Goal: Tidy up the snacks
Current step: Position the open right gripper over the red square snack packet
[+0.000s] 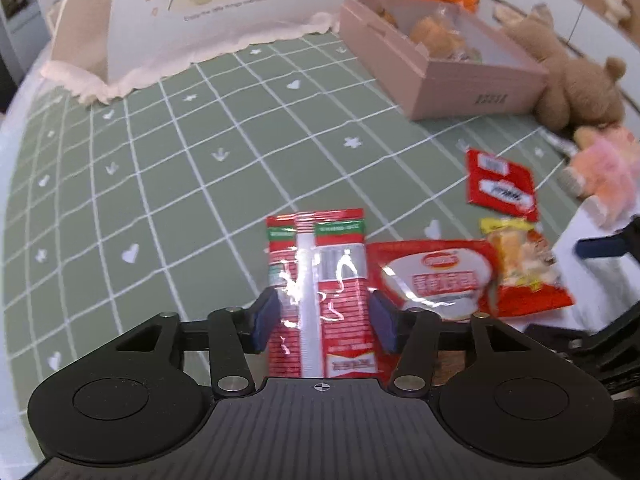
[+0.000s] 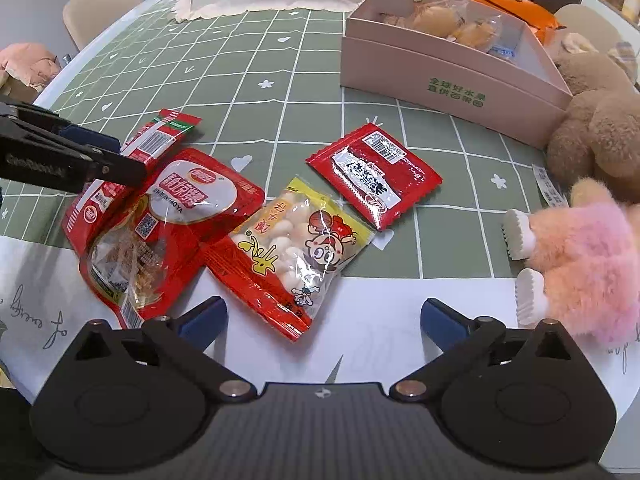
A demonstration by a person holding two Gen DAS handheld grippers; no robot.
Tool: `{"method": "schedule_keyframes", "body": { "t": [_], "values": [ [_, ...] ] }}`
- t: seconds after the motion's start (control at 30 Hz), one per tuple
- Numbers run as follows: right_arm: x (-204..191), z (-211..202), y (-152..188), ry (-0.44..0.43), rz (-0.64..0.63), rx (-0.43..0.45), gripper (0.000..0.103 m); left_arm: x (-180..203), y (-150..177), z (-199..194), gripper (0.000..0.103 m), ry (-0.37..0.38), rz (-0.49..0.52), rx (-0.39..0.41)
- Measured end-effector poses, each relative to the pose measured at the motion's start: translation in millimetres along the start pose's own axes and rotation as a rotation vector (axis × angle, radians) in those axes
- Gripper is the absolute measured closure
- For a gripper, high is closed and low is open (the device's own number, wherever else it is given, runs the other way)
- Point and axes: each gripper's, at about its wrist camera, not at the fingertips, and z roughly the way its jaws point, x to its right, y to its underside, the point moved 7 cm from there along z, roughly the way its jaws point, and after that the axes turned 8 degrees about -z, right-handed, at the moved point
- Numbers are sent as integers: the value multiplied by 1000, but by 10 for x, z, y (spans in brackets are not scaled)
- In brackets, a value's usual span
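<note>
Four snack packets lie on my bench (image 2: 304,80), all toward its near edge. Long red stick packet (image 1: 316,284): flat between the blue pads of my left gripper (image 1: 324,320), whose jaws stand just clear of its sides, nothing gripped. Red pouch with white oval label (image 2: 160,220): just right of the stick packet, its corner under the yellow-and-red candy bag (image 2: 296,248). Small red sachet (image 2: 376,176): lying apart, farther in, with bare green check cloth all round it. My right gripper (image 2: 324,320): jaws spread wide, empty, hovering over the white border strip near the bench edge, candy bag just ahead of its left pad. Pink box (image 2: 440,68): open, far right, wrapped buns inside. Open room: a broad clear stretch of cloth between the packets, the box and the cream mesh food cover (image 1: 208,20). Right margin crowded by a brown plush bear (image 2: 596,120) and a pink plush toy (image 2: 588,264)
</note>
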Motion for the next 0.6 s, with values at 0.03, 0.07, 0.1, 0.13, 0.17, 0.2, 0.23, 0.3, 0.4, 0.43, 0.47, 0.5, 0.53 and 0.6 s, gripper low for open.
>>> {"method": "schedule_keyframes", "body": {
  "t": [0.03,0.07,0.1,0.13,0.17,0.2,0.23,0.3,0.4,0.43,0.47,0.5,0.53,0.6],
  "values": [
    [1,1,2,-1,-1,0,0,-40,1,16,43,-17,-1,1],
    [0,-1,6,-1,-2,0,0,-78,5,23,42,-29,-10,4],
    [-4,-6,12,0,-2,1,0,-113,4,25,42,-22,-29,5],
    [-6,-9,17,0,-2,3,0,-130,0,21,42,-12,-42,2],
    [-13,-14,21,1,0,4,0,-140,-6,20,43,-6,-53,0],
    [-19,-17,23,1,0,4,0,-141,-7,28,43,1,-58,-4],
    [-21,-18,22,0,-2,4,0,-131,-8,34,43,4,-62,-6],
    [-9,-44,-2,4,-13,8,3,-111,-18,48,42,9,-55,9],
    [109,-234,-141,15,-13,105,10,-77,-5,37,43,-11,-41,4],
    [177,-289,-211,12,-7,132,10,-73,11,19,45,-4,-52,-1],
    [245,-312,-273,7,-4,143,10,-80,18,9,48,8,-63,-4],
    [313,-313,-339,4,-3,147,10,-93,38,-27,49,30,-84,-5],
    [392,-296,-411,6,-2,147,10,-117,52,-51,52,46,-103,-4],
    [529,-214,-537,6,-8,138,10,-172,110,-138,53,67,-151,-3]
  ]
}}
